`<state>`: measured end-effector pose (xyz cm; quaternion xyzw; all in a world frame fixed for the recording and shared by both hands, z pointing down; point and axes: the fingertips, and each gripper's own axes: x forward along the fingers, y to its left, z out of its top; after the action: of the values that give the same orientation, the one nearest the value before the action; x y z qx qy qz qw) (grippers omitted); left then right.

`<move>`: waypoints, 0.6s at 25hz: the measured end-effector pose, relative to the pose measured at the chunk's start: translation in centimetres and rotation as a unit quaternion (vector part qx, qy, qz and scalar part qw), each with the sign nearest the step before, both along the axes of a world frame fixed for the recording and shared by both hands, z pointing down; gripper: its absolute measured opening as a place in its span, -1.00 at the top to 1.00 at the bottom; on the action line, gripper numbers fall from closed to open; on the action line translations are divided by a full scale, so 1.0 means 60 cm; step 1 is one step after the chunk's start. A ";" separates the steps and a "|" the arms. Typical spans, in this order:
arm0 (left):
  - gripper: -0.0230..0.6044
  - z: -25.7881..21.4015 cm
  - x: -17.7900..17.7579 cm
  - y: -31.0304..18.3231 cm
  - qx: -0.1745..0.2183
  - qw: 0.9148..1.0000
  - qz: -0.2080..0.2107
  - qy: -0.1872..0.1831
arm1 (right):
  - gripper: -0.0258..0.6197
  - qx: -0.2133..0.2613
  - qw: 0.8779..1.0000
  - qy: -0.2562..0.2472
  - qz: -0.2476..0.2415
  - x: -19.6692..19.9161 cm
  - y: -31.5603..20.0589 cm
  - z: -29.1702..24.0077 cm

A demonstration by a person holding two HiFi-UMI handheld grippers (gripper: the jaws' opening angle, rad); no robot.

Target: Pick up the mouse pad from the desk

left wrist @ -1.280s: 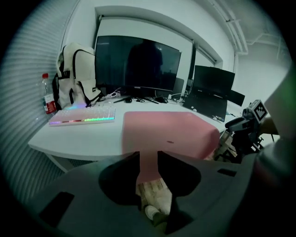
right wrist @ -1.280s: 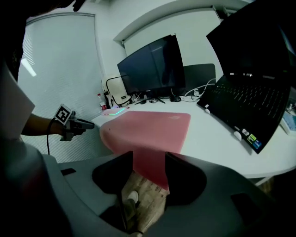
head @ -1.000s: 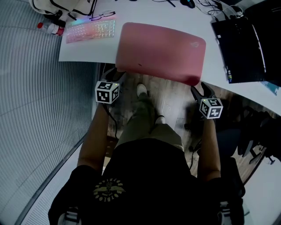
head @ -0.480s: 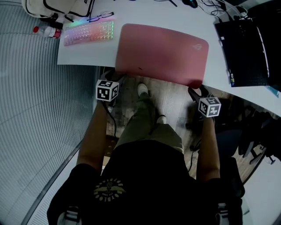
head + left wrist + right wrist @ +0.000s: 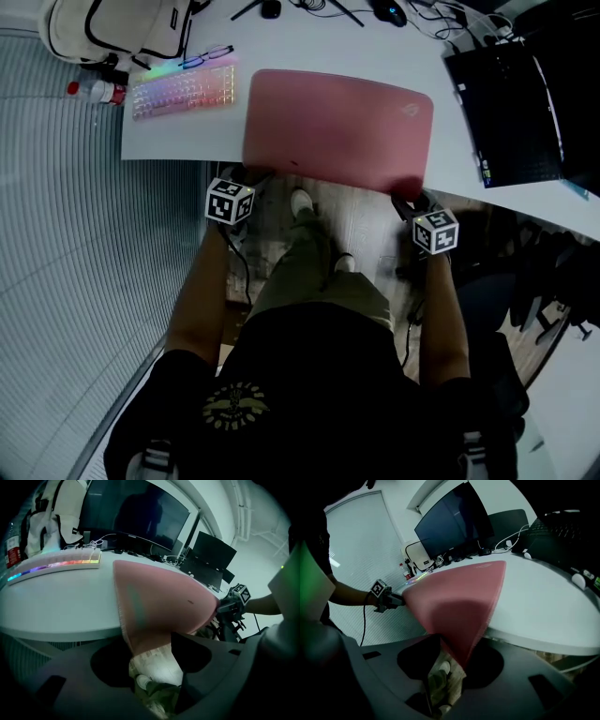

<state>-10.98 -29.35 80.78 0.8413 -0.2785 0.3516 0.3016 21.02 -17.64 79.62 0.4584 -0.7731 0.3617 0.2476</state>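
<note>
The pink mouse pad (image 5: 337, 127) lies on the white desk (image 5: 178, 136), its near edge hanging over the desk's front edge. My left gripper (image 5: 251, 175) is at the pad's near left corner. Its jaws stand wide open, and in the left gripper view that corner of the pad (image 5: 159, 606) dips between them. My right gripper (image 5: 408, 199) is at the near right corner. Its jaws are closing, with the pad's (image 5: 454, 606) corner hanging loose between them. Each gripper shows across the pad in the other's view.
A backlit keyboard (image 5: 183, 89) lies left of the pad, with glasses (image 5: 211, 56), a bottle (image 5: 94, 91) and a white bag (image 5: 122, 23) behind it. A black laptop (image 5: 511, 108) sits to the right. Cables and a monitor (image 5: 136, 513) line the back. My legs are below the desk edge.
Both grippers have moved forward to the desk's front edge and now sit at the pad's two near corners. The pad itself lies as before.
</note>
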 end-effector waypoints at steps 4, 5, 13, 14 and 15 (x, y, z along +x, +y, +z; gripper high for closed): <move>0.40 -0.015 0.000 0.015 -0.014 1.000 -0.009 0.008 | 0.86 0.008 0.999 -0.001 0.040 0.007 -0.010 -0.053; 0.51 -0.021 -0.002 0.018 -0.017 1.000 -0.013 0.008 | 0.87 0.001 0.999 -0.005 0.052 0.008 -0.012 -0.067; 0.85 -0.115 0.008 0.012 -0.026 0.999 -0.039 0.023 | 0.87 -0.029 0.995 -0.001 0.090 0.013 -0.032 -0.173; 0.85 -0.134 0.011 0.004 -0.017 0.998 -0.046 0.030 | 0.87 -0.019 0.995 -0.003 0.093 0.012 -0.038 -0.189; 0.85 -0.155 0.013 -0.005 -0.007 0.998 -0.051 0.035 | 0.87 -0.008 0.995 -0.003 0.095 0.011 -0.044 -0.204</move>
<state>-10.18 -29.66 71.48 0.8357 -0.3081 0.3075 0.3347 21.68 -20.29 67.39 0.5270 -0.7235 0.3914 0.2138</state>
